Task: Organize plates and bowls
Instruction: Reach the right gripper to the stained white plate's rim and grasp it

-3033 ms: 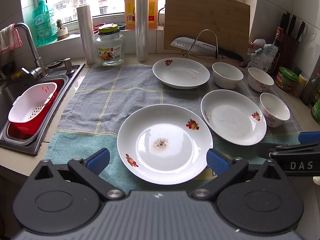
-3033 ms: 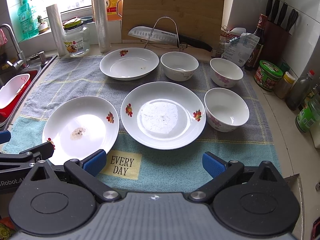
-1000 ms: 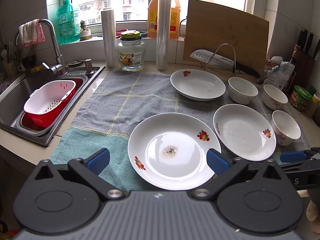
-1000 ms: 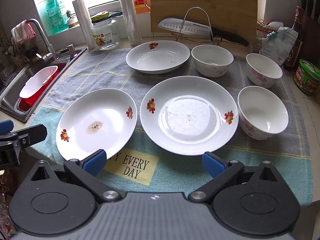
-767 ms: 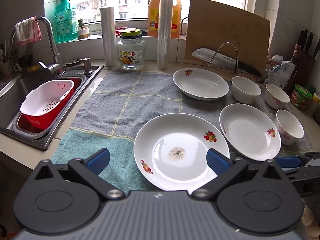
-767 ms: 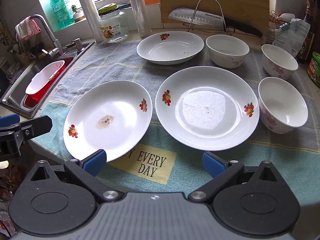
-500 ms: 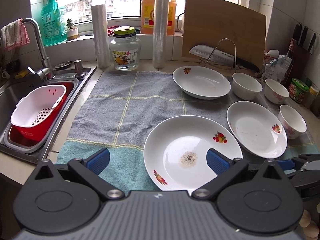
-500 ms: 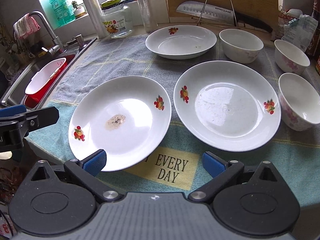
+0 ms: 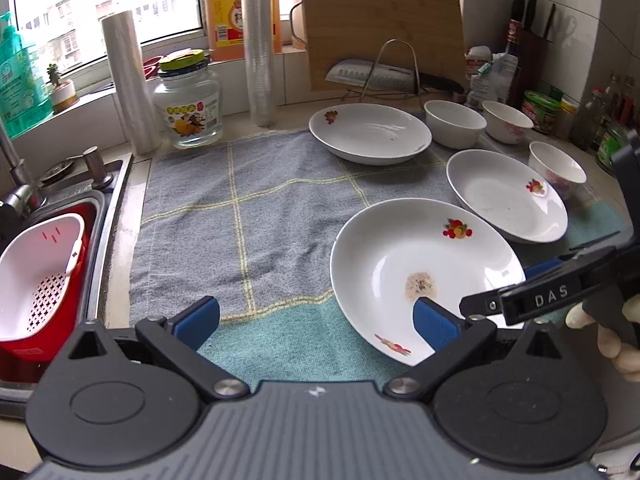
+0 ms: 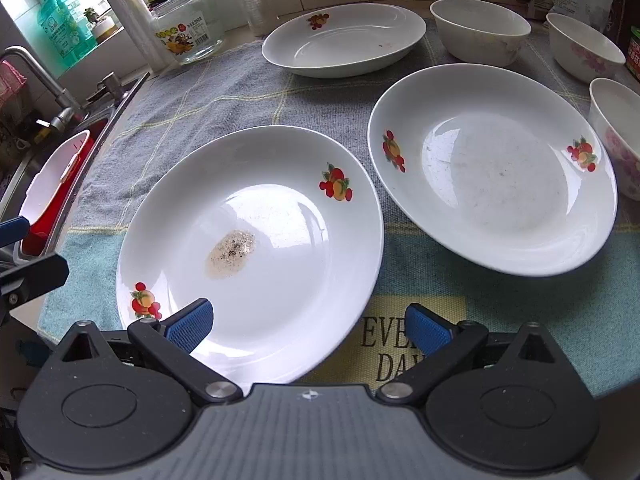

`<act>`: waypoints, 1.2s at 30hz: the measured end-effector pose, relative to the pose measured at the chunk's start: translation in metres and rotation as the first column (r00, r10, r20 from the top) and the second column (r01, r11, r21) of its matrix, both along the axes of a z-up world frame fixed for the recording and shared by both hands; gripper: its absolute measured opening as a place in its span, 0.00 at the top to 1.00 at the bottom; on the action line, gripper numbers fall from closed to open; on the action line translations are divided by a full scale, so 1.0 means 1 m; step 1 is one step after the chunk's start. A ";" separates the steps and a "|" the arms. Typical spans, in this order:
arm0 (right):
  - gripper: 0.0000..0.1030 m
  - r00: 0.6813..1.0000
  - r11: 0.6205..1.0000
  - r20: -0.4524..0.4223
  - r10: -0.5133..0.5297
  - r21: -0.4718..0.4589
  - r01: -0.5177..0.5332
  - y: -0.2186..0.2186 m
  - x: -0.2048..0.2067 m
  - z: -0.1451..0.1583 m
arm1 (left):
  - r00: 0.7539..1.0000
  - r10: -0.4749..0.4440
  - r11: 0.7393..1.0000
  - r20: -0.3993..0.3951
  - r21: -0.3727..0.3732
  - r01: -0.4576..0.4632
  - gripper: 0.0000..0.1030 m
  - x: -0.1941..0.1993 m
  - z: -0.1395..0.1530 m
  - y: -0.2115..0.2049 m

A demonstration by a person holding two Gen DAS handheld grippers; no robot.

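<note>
The right gripper [image 10: 308,322] stands wide open, its blue-padded fingers [image 10: 188,326] spread over the near rim of the white fruit-patterned plate with a brownish crumb smear [image 10: 256,248]; whether a pad touches the rim cannot be told. The left gripper [image 9: 316,320] is also spread wide with nothing between its jaws, hovering over the towel just left of that same plate [image 9: 424,276].

The plate lies flat on a grey-and-teal checked cloth towel [image 9: 256,208] covering the counter; being round, it has no long axis, and its two fruit motifs sit at the near-left and far-right rim. Just right of it is a second white fruit-patterned plate [image 10: 492,168], close but apart. Behind is a third white shallow plate [image 10: 344,40], and three white bowls [image 9: 454,123] line the right side.

To the left is a steel sink [image 9: 104,208] holding a red-and-white colander basket [image 9: 36,276]. At the back, below a window, stand a glass jar [image 9: 188,106], a wooden cutting board [image 9: 380,28] and a cleaver [image 9: 368,74] on a wire rack.
</note>
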State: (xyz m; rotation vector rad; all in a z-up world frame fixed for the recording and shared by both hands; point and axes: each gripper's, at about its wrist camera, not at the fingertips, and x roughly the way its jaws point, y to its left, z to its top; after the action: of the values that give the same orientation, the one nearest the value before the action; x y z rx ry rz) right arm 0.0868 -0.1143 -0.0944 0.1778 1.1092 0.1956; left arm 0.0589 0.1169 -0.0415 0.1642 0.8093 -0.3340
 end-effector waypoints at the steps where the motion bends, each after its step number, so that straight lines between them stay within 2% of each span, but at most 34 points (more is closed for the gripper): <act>1: 0.00 1.000 1.000 0.001 -0.007 -0.003 0.007 0.002 0.002 0.000 | 0.999 -0.036 0.999 -0.006 0.012 0.036 0.01 0.000 -0.003 0.002; 5: 0.00 0.999 0.999 0.003 -0.032 -0.041 0.032 0.009 0.007 -0.001 | 0.984 -0.176 0.982 -0.033 0.064 0.177 0.01 0.003 -0.022 0.005; 8: 0.00 0.999 0.996 -0.001 -0.054 -0.066 0.054 0.014 0.010 -0.002 | 0.958 -0.283 0.954 -0.056 0.090 0.287 0.01 0.006 -0.037 0.001; 14: 0.00 0.998 0.988 -0.006 -0.061 -0.140 0.059 0.026 0.010 -0.005 | 0.878 -0.471 0.867 -0.080 0.141 0.478 0.01 0.016 -0.064 -0.014; 16: 0.00 0.998 0.983 -0.011 -0.056 -0.175 0.053 0.032 0.011 -0.007 | 0.850 -0.523 0.841 -0.060 0.121 0.527 0.01 0.018 -0.066 -0.014; 19: 0.00 0.997 0.980 -0.006 -0.075 -0.187 0.073 0.034 0.011 -0.007 | 0.821 -0.567 0.817 -0.069 0.075 0.571 0.00 0.028 -0.068 -0.014; 21: 0.00 0.997 0.979 -0.009 -0.077 -0.188 0.074 0.034 0.011 -0.007 | 0.808 -0.581 0.810 -0.098 0.026 0.585 0.00 0.038 -0.070 -0.011; 28: 0.00 0.997 0.979 -0.006 -0.075 -0.190 0.073 0.034 0.011 -0.008 | 0.756 -0.651 0.757 -0.065 0.011 0.653 0.00 0.047 -0.073 -0.008; 36: 0.00 0.996 0.978 -0.003 -0.085 -0.190 0.083 0.035 0.011 -0.008 | 0.727 -0.687 0.727 -0.008 -0.005 0.687 0.00 0.047 -0.076 -0.001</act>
State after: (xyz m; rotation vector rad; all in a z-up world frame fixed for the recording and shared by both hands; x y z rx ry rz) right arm 0.0980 -0.0795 -0.1023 0.0552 1.1222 0.0131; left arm 0.1063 0.1158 -0.1178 0.4696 0.7321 -1.0471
